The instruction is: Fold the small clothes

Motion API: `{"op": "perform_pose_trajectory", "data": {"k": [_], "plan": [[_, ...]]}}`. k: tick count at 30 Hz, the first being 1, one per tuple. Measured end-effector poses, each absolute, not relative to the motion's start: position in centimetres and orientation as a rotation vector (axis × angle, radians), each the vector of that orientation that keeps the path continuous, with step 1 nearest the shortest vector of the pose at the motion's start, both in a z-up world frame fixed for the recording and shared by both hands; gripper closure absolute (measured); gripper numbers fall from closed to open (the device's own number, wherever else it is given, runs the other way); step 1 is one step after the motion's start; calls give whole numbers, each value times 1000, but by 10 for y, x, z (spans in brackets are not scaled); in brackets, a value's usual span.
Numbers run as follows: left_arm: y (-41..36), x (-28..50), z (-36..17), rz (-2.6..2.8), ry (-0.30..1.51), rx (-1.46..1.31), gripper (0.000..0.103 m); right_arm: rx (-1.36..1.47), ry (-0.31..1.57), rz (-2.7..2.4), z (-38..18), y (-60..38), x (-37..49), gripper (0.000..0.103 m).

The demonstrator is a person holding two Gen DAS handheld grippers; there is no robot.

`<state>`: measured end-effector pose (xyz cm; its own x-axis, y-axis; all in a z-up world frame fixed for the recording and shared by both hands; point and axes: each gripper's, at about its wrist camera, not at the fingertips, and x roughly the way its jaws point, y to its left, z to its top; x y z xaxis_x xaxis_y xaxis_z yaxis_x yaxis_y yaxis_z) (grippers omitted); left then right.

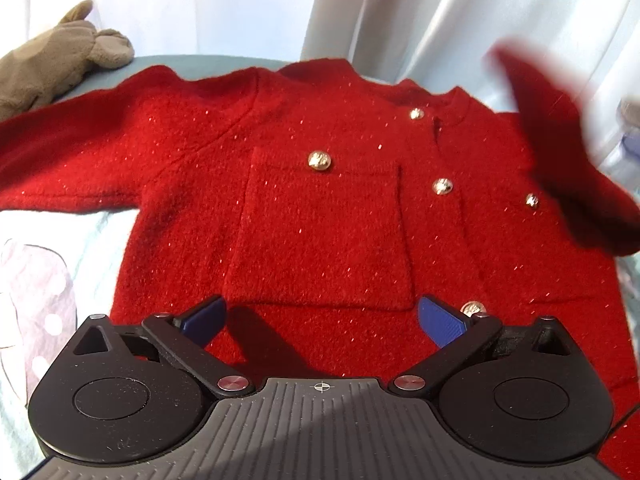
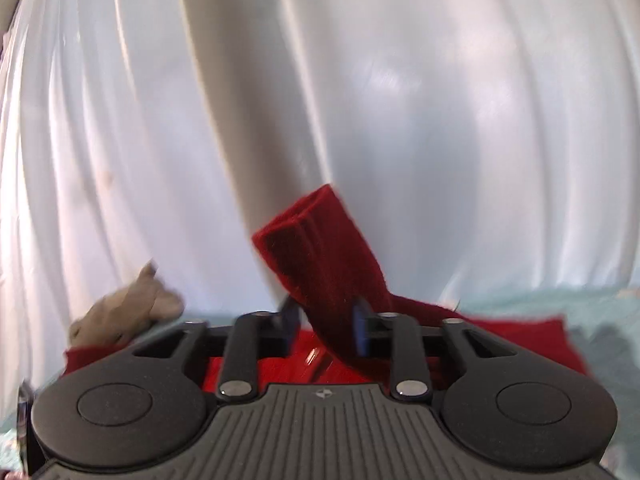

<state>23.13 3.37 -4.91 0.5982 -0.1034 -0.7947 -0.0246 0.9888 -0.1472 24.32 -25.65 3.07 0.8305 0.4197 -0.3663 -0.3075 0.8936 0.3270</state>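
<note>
Right gripper point(image 2: 326, 330) fingers pinching red cardigan point(image 1: 320, 216) sleeve point(image 2: 320, 256), soft, limp; left gripper point(image 1: 320, 320) hovering wide open, holding nothing.

Home setting, likely a bedroom. White pleated curtain point(image 2: 360, 80) fills the background, sunlit. Soft surface covered with a pale blue-green printed sheet point(image 1: 48, 248), looks like a bed. Child's red cardigan point(image 1: 320, 220) spread on it, brown fleece garment point(image 1: 52, 68) at the far edge.
</note>
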Motion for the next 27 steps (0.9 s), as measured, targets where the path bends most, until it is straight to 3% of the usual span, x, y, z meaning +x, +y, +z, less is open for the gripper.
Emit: {"op": "perform_pose_trajectory", "data": {"k": [1,5,12,13,14,16,22,25,26,27], "plan": [[36,232,-43,-61,903,-162,0,257,501,398,19,-245,242,43],[35,248,-25,-167,841,-225,0,329,597,336,-10,-243,222,43],[12,315,-40,-387,938,-456,1,558,627,200,-28,-293,188,46],[9,322,-45,-409,960,-495,5,576,623,192,-28,-298,183,46],[7,329,-51,-429,982,-528,18,595,619,182,-28,-305,177,46],[1,341,-61,-455,1036,-567,30,627,609,165,-29,-312,169,46],[-2,354,-79,-434,1082,-610,39,672,620,125,-36,-320,160,46],[1,359,-78,-455,1086,-624,72,690,621,119,-39,-323,158,46],[-1,361,-79,-461,1097,-620,90,692,617,118,-40,-324,158,46],[-2,362,-79,-463,1108,-614,90,692,618,118,-40,-323,159,46]]}}
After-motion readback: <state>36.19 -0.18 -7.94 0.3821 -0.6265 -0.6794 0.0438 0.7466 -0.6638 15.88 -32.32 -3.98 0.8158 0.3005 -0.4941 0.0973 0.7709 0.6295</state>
